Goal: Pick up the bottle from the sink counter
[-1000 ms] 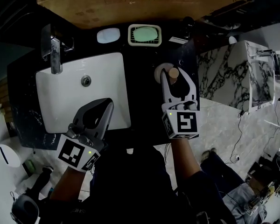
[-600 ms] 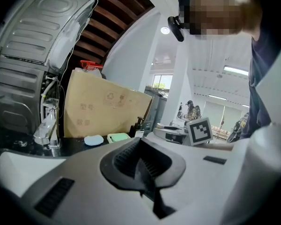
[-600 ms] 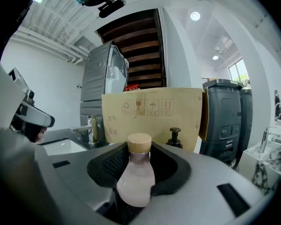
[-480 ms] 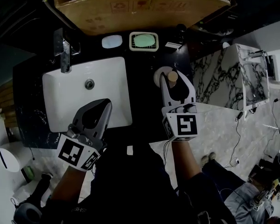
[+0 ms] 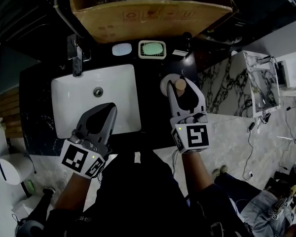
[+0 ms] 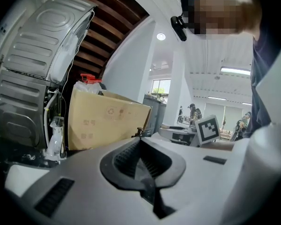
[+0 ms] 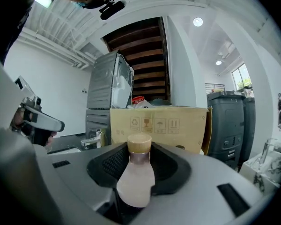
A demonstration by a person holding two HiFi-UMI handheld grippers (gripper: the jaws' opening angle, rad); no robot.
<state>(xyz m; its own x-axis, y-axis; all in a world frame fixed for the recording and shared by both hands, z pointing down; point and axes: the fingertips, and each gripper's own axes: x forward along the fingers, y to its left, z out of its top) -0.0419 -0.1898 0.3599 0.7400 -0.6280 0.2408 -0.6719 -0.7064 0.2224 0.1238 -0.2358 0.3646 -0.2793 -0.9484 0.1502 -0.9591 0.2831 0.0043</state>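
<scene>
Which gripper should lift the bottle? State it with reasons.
Right. The right gripper has its fingers closed on the bottle. The left gripper is shut, empty, over the sink, apart from the bottle.

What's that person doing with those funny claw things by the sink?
A person is holding a claw-like gripper in each hand at a black sink counter. The right gripper has its jaws closed on a small bottle with a tan cap, just to the right of the white sink. I can't tell if the bottle is off the counter. The left gripper is shut and empty, above the sink's near edge.
</scene>
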